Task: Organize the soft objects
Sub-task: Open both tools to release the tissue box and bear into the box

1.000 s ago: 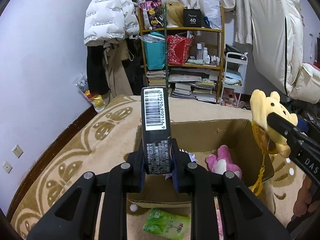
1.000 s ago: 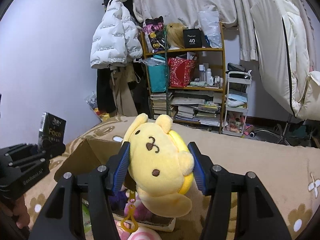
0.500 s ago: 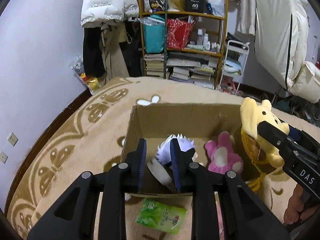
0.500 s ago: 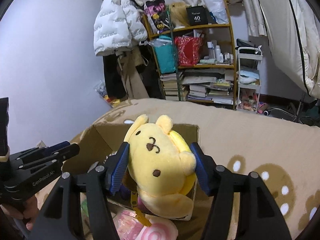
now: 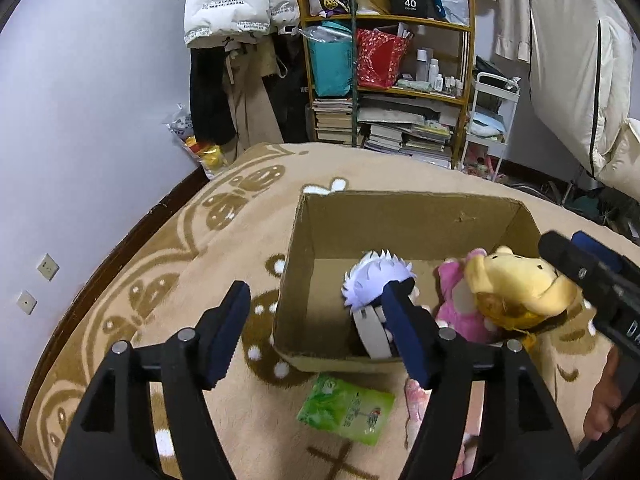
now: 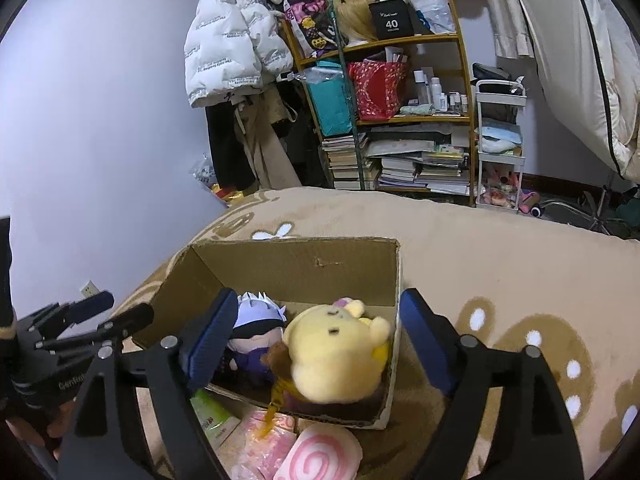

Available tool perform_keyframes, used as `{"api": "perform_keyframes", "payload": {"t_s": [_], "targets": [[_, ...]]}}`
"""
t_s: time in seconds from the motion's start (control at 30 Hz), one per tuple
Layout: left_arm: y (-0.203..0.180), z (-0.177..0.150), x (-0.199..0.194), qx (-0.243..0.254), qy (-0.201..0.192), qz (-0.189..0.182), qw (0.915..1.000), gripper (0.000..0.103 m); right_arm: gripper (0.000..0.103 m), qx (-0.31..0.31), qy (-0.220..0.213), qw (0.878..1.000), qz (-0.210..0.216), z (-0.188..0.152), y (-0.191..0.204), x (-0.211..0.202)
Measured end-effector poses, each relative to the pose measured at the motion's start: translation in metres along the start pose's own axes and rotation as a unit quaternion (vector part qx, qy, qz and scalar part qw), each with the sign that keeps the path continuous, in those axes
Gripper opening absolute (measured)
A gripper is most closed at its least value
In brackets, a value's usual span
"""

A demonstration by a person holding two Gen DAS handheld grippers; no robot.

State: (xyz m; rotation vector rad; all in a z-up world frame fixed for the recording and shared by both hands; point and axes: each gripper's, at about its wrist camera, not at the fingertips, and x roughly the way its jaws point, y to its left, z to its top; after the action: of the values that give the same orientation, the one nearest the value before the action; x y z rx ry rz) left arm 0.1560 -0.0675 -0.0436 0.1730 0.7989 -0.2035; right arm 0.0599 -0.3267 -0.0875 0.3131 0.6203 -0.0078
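Observation:
An open cardboard box sits on the tan blanket. Inside lie a white-haired doll, a pink plush and a yellow plush dog, which is blurred and free between the spread right fingers. My left gripper is open and empty over the box's near left corner. My right gripper is open above the box's near right side. A green packet and a pink swirl cushion lie in front of the box.
A patterned tan blanket covers the surface. A cluttered wooden shelf with books and bags stands behind, beside hanging coats and a white trolley. The purple wall is at the left.
The left gripper dropped the black barcode box, then opened wide. The right gripper lowered over the box and opened, releasing the yellow plush dog into it.

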Motion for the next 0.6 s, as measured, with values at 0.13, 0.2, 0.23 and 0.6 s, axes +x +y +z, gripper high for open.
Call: {"api": "perform_keyframes", "payload": {"t_s": [0.13, 0.2, 0.23, 0.6], "targets": [[0.004, -0.003, -0.010, -0.008, 0.003, -0.003, 1.0000, 0.078, 0.103, 0.005, -0.015, 1.000, -0.001, 0.000, 0.001, -0.015], [0.006, -0.005, -0.017, -0.008, 0.000, 0.000, 1.0000, 0.086, 0.103, 0.005, -0.017, 1.000, 0.001, 0.000, 0.003, -0.021], [0.006, -0.006, -0.021, -0.008, -0.002, 0.001, 1.0000, 0.088, 0.103, 0.006, -0.017, 1.000, 0.001, -0.001, 0.004, -0.024], [0.011, -0.026, -0.055, 0.001, 0.013, 0.013, 0.9998, 0.097, 0.103, -0.003, 0.002, 1.000, -0.018, -0.020, 0.011, -0.062]]}}
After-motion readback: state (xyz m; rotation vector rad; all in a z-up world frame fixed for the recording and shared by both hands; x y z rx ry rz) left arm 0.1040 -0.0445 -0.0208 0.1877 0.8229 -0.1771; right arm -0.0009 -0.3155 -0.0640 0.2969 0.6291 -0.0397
